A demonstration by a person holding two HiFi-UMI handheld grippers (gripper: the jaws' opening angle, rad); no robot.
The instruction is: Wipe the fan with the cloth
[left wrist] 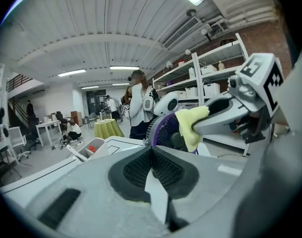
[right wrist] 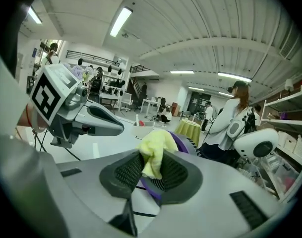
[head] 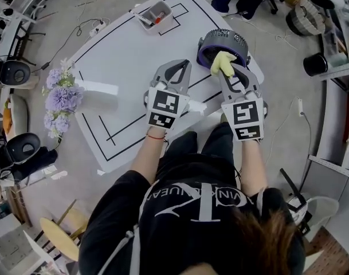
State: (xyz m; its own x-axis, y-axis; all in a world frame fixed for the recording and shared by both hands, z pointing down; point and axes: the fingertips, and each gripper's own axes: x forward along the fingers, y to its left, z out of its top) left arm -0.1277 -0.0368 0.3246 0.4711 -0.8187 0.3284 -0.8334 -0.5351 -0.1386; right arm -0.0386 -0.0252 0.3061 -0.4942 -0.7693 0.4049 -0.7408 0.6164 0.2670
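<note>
Right gripper: is clamped on cloth, bunched at the tips, presumably for pressing against fan, which is set at table's far right edge. Left gripper: is pressed together, empty, held alongside.

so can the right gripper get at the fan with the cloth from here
Probably yes: the right gripper holds the yellow cloth right at the near rim of the fan, with nothing between them.
</note>
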